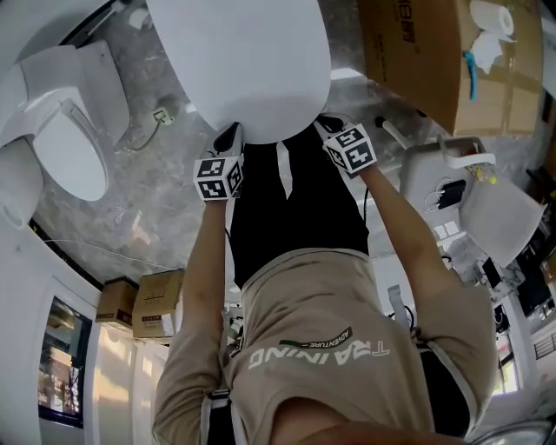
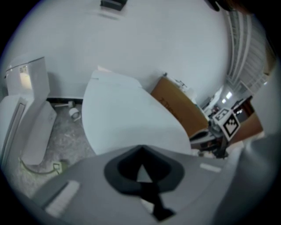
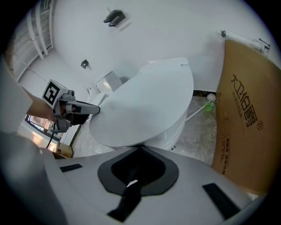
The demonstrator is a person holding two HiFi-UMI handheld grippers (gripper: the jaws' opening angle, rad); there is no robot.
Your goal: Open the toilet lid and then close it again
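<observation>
left gripper (image 1: 232, 133): jaws pressed together, nothing between them; tips at the front edge of the toilet lid (image 1: 243, 61), left side.
right gripper (image 1: 324, 122): jaws also closed and empty; tips at the same front edge, right side.
toilet lid: white, part-raised, tilted over its toilet.
right gripper view only: gap between the lid (image 3: 145, 105) and the bowl (image 3: 175, 128) under it; also the left gripper's marker cube (image 3: 53, 94) at the lid's far edge.
left gripper view only: lid (image 2: 127, 114) seen as a steep slope, with the cardboard box (image 2: 180, 107) just behind it and the right gripper's marker cube (image 2: 230, 125) at its right edge.
head view only: second toilet (image 1: 61, 143) well apart on the left; paper roll (image 1: 493, 17) on top of the box (image 1: 426, 61); person's shirt (image 1: 321, 352).
writing, shirt: "TRAINING" large, "ADVENTURE" small, both upside down.
writing, box: dark Chinese characters down its side (image 3: 246, 118), ending in a circled R; not read with certainty.
</observation>
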